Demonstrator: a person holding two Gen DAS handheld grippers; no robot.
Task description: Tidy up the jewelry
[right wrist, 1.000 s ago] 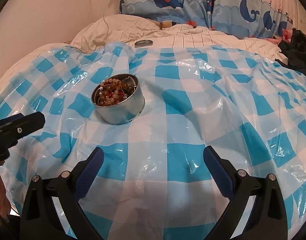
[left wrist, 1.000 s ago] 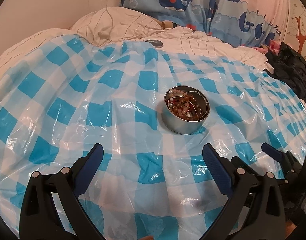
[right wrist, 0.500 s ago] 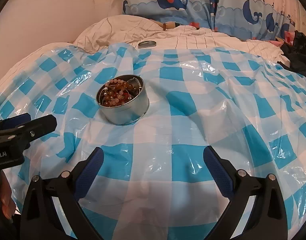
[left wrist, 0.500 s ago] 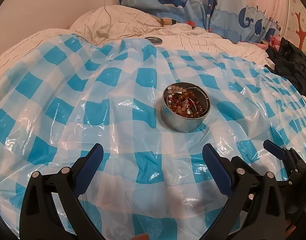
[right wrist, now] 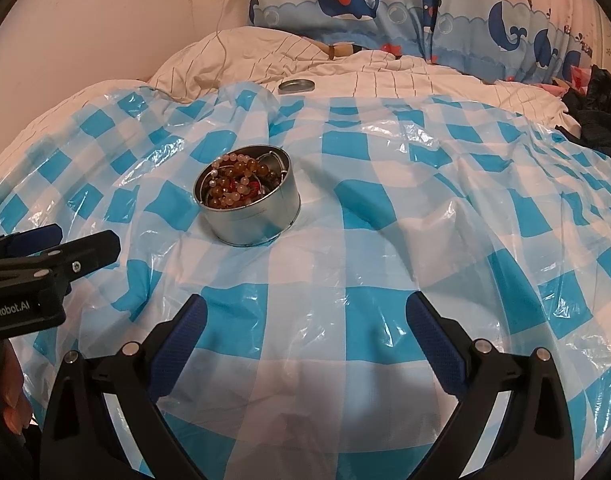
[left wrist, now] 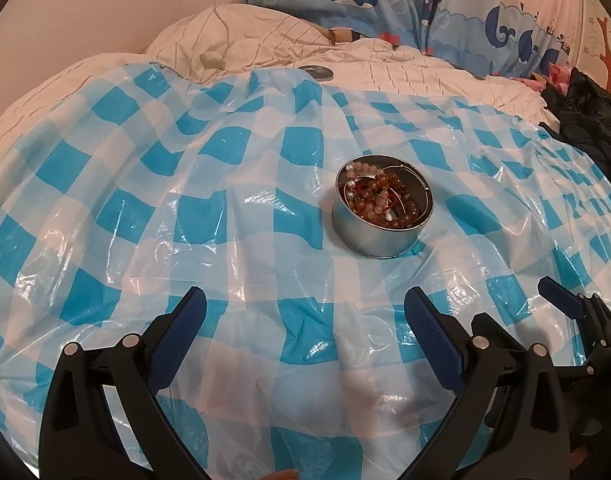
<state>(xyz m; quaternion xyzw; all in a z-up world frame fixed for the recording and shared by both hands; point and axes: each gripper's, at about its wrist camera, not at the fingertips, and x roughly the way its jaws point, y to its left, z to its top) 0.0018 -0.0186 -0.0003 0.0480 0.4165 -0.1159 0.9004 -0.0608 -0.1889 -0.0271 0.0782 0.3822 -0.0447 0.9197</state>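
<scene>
The round tin is full of bead bracelets; both grippers' jaws are wide and empty near it, so reach in slowly

Over the last second the left gripper has reached further into the right wrist view, its tip now nearer the round silver metal tin of brown and pink beaded bracelets. In both views that tin sits a little lower than before. In the left view the right gripper has drifted slightly lower.
</scene>
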